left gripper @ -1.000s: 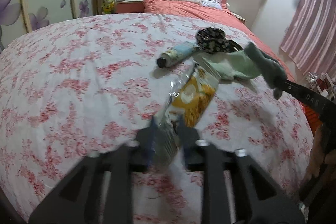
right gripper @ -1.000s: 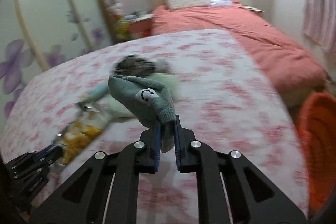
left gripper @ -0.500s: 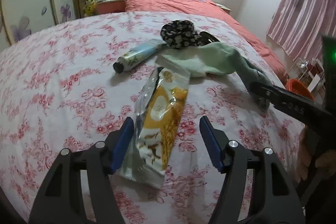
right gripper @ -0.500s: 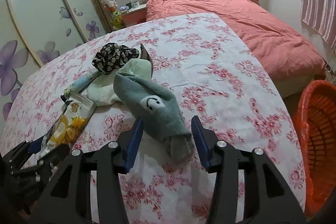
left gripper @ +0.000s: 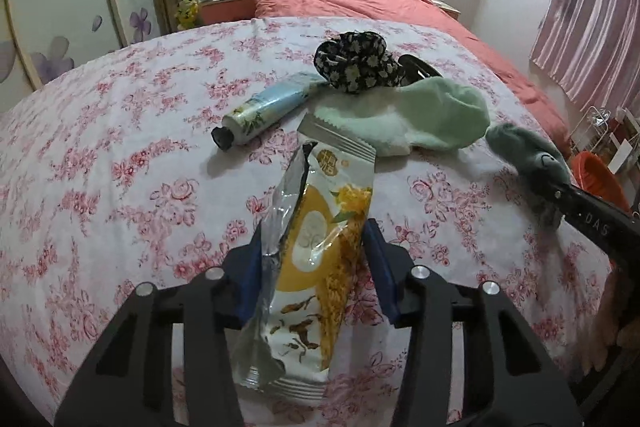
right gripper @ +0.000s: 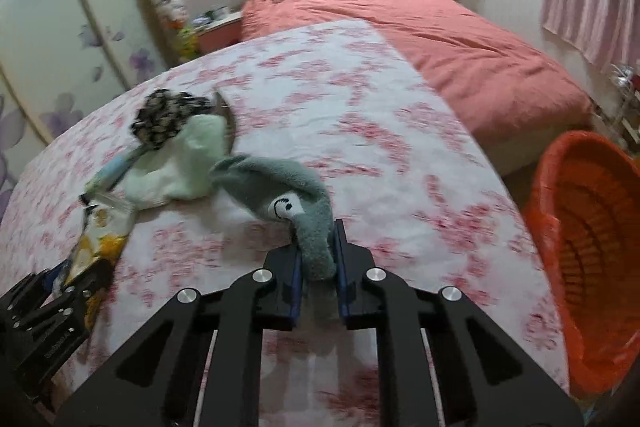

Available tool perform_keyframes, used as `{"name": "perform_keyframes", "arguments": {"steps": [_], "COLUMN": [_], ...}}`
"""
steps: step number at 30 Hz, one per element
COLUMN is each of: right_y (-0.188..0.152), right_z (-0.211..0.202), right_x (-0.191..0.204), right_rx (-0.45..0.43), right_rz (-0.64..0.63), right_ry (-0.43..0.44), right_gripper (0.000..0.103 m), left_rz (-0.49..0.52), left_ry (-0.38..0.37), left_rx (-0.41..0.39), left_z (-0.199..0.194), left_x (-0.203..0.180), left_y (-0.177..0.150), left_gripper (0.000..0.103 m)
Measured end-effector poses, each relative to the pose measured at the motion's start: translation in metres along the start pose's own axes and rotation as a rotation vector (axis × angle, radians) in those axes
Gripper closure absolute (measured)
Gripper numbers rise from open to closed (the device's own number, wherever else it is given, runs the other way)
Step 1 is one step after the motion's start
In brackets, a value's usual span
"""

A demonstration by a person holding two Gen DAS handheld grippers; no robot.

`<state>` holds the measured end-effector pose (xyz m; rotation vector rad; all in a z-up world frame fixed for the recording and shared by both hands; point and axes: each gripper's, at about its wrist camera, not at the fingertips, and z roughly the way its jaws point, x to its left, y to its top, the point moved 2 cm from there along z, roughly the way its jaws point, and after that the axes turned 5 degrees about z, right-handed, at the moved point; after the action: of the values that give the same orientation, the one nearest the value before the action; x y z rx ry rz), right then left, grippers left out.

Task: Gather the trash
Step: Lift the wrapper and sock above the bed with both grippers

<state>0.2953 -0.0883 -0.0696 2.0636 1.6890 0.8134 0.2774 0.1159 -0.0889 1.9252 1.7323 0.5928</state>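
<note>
right wrist only: orange basket [right gripper: 592,267]; right hand-held gripper [right gripper: 317,259] clamping grey sock [right gripper: 288,199]

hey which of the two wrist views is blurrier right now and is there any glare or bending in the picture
Right wrist view: motion-smeared, the floral bedspread print streaks, while the grey sock in the right gripper stays fairly sharp. Left wrist view: crisp, with glare on the snack wrapper foil between the left gripper fingers. Both views: fisheye bending and dark corners.
</note>
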Motion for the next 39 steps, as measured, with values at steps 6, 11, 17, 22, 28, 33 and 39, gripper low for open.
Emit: {"name": "perform_keyframes", "arguments": {"steps": [6, 11, 17, 22, 28, 33, 39], "right_y": [-0.003, -0.002, -0.003, -0.007, -0.01, -0.009, -0.009], "right_z": [0.004, 0.006, 0.0, 0.006, 0.007, 0.007, 0.007], "right_x": [0.001, 0.011, 0.009, 0.019, 0.026, 0.026, 0.025], "right_rx": [0.014, 0.011, 0.082, 0.067, 0.023, 0.023, 0.023], "right_rz": [-0.005, -0.04, 0.048, 0.011, -0.048, -0.05, -0.053], "right_ry": [0.022, 0.045, 0.167, 0.129, 0.102, 0.101, 0.097], "right_gripper": [0.089, 0.083, 0.089, 0.088, 0.088, 0.088, 0.088], "left_rz": [-0.049, -0.075, -0.101, -0.113, -0.065, -0.079, -0.087], "left_ry": [0.026, 0.014, 0.034, 0.03, 0.049, 0.03, 0.021], "left_rx": [-0.001, -0.005, -0.003, 0.001, -0.015, -0.02, -0.023], "left_z": [-0.003, -0.005, -0.004, -0.005, -0.004, -0.004, -0.004], "left_x": [0.001, -0.006, -0.001, 0.005, -0.001, 0.002, 0.004], "left_y": [-0.004, -0.005, -0.002, -0.002, -0.005, -0.005, -0.006], "left_gripper": [0.058, 0.057, 0.059, 0.056, 0.055, 0.055, 0.053]}}
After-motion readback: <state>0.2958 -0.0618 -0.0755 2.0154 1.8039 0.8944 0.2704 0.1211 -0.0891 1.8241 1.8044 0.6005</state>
